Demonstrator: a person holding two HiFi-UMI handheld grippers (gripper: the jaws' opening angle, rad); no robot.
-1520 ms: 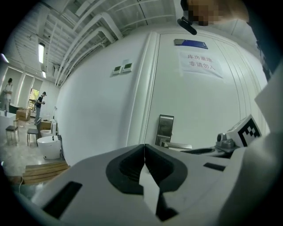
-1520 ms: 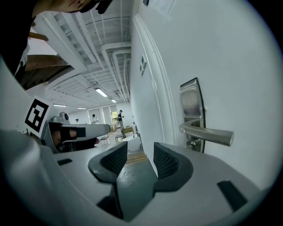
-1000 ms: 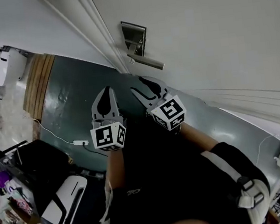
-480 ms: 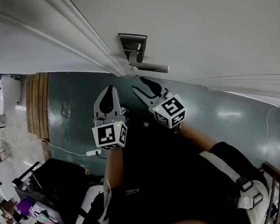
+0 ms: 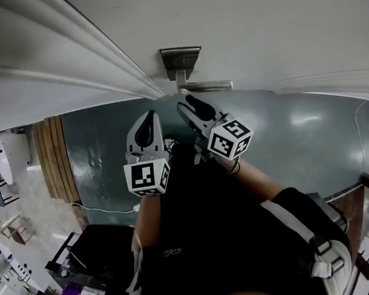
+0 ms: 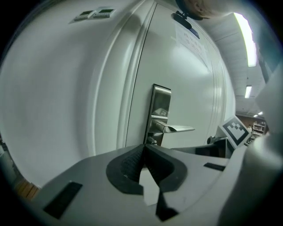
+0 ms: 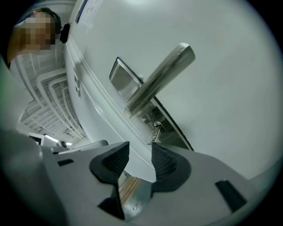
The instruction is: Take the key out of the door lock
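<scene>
The key (image 7: 156, 130) sticks out of the door lock (image 7: 171, 132), just below the lever handle (image 7: 159, 81). The right gripper (image 7: 139, 155) points up at the key from close by. Its 2 fingers (image 7: 166, 164) are apart with nothing between them, and have just been closing. The left gripper (image 6: 144, 149) waits alongside, fingers pressed together, empty.

The person wore a black short-sleeved top (image 5: 202, 241) with a small pale emblem (image 5: 174, 252) on the chest. Grey-and-white straps (image 5: 319, 254) lay over the right shoulder, and a thin band (image 5: 233, 168) circled the right wrist. The left gripper (image 5: 148, 118) and right gripper (image 5: 190, 104) were pale grey, each with a black-and-white marker cube (image 5: 147, 176) and dark ribbed pads (image 6: 130, 161).
</scene>
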